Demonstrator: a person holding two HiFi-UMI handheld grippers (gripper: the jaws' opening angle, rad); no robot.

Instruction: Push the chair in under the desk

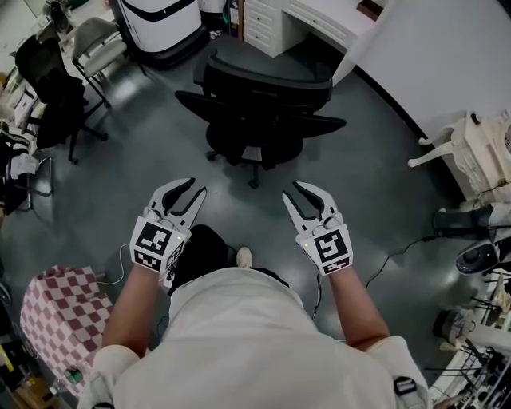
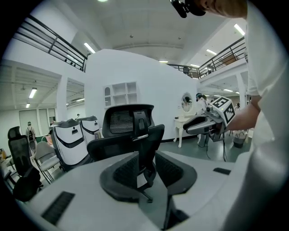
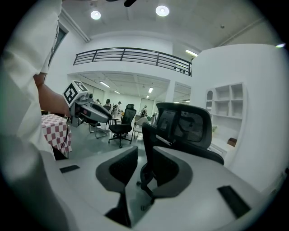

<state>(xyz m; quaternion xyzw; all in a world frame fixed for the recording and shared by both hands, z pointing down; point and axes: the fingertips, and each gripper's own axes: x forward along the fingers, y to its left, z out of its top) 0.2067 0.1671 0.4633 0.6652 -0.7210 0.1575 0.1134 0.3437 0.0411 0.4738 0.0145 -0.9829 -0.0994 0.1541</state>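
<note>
A black office chair (image 1: pixel 257 102) stands on the grey floor ahead of me, its back towards me, just in front of the white desk (image 1: pixel 297 22) with drawers. My left gripper (image 1: pixel 196 188) and right gripper (image 1: pixel 291 189) hover side by side, short of the chair and not touching it. Both stand open with nothing between their fingers. In the left gripper view the chair's backrest and headrest (image 2: pixel 128 128) show beyond the jaws, and the right gripper (image 2: pixel 211 121) floats to the side. The right gripper view shows the chair (image 3: pixel 185 128) and the left gripper (image 3: pixel 88 110).
A red-and-white checked cloth (image 1: pixel 60 307) lies at my left. Another black chair (image 1: pixel 49 92) and a grey chair (image 1: pixel 96 44) stand at the far left. A white machine base (image 1: pixel 164 24) is beside the desk. A white ornate table (image 1: pixel 471 148) and a floor cable (image 1: pixel 399 252) are right.
</note>
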